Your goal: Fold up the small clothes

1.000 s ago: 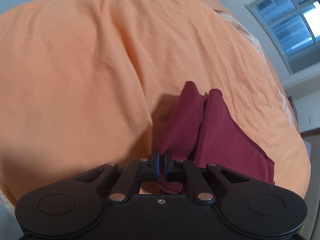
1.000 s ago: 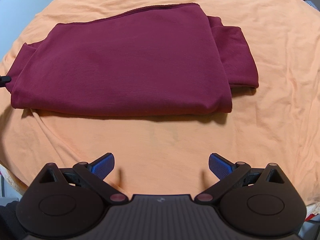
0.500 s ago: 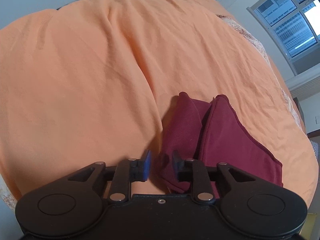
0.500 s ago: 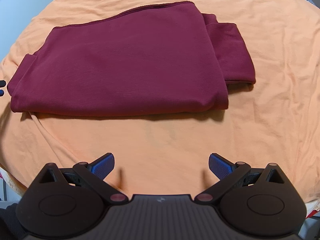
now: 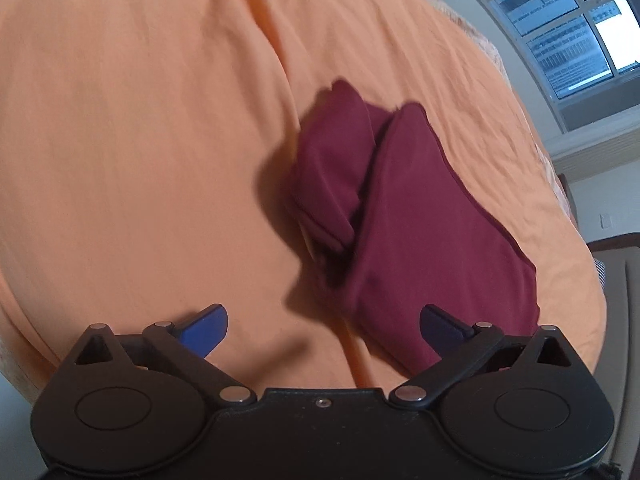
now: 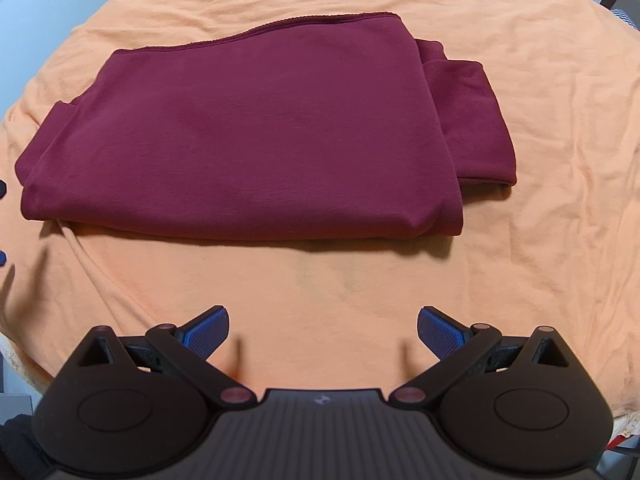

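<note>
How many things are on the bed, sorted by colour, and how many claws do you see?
Maroon folded garment: 1
Orange bed sheet: 1
Black claws with blue pads, both open and holding nothing: 2, the left claw and the right claw
Total: 4

The maroon garment (image 6: 248, 140) is soft, matt knit cloth, smooth on its face with a stitched hem. The orange bed sheet (image 6: 540, 240) is thin matt cloth, finely creased. The right gripper (image 6: 323, 332) is matt black plastic with shiny metal rivets; its blue fingers (image 6: 438, 330) look rubbery and cross-hatched.
</note>
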A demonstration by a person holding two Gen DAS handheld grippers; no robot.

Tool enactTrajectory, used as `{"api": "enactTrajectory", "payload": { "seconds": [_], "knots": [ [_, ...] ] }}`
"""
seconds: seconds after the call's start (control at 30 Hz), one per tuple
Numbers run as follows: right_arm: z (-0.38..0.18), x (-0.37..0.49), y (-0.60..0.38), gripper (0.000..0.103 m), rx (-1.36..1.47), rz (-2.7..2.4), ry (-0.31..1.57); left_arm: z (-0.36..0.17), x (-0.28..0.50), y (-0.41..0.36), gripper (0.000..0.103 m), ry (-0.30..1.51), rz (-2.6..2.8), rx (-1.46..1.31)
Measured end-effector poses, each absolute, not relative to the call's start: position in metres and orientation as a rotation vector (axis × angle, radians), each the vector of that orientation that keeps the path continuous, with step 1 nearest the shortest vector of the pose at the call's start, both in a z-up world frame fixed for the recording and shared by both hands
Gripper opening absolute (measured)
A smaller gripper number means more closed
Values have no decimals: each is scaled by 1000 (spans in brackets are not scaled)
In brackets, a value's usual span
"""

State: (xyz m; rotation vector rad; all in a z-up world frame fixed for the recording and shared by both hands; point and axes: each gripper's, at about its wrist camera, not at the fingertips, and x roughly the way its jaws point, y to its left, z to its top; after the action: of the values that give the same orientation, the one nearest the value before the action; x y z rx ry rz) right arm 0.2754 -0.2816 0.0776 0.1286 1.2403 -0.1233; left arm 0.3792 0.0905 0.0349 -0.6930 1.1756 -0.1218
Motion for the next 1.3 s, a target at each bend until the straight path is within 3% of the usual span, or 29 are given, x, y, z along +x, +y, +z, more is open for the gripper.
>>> {"api": "enactTrajectory", "payload": {
  "seconds": [0.37,0.47,0.53,0.6,0.7,0.83,0.97,1.13,1.3],
  "knots": [
    [85,283,-266,103,39,-99,1214,-10,403,58,100,1185,-166,-856],
    [88,290,-264,103,29,-108,1194,-11,403,66,80,1160,-153,-911],
    [90,296,-264,103,29,-116,1182,-10,404,68,59,1162,-158,-911],
    [91,301,-263,103,27,-115,1165,-5,404,69,49,1149,-155,-918],
    [91,313,-259,103,-30,-95,1128,-1,402,68,49,1136,-150,-915],
    [84,332,-251,103,-140,-70,1062,-1,400,67,69,1129,-133,-918],
    [68,352,-244,103,-199,-10,1070,-1,406,64,68,1123,-95,-912],
    [43,361,-240,103,-305,84,1141,5,407,63,40,1107,8,-905],
    [37,357,-247,103,-277,115,1150,14,398,57,38,1060,24,-884]
  ]
}}
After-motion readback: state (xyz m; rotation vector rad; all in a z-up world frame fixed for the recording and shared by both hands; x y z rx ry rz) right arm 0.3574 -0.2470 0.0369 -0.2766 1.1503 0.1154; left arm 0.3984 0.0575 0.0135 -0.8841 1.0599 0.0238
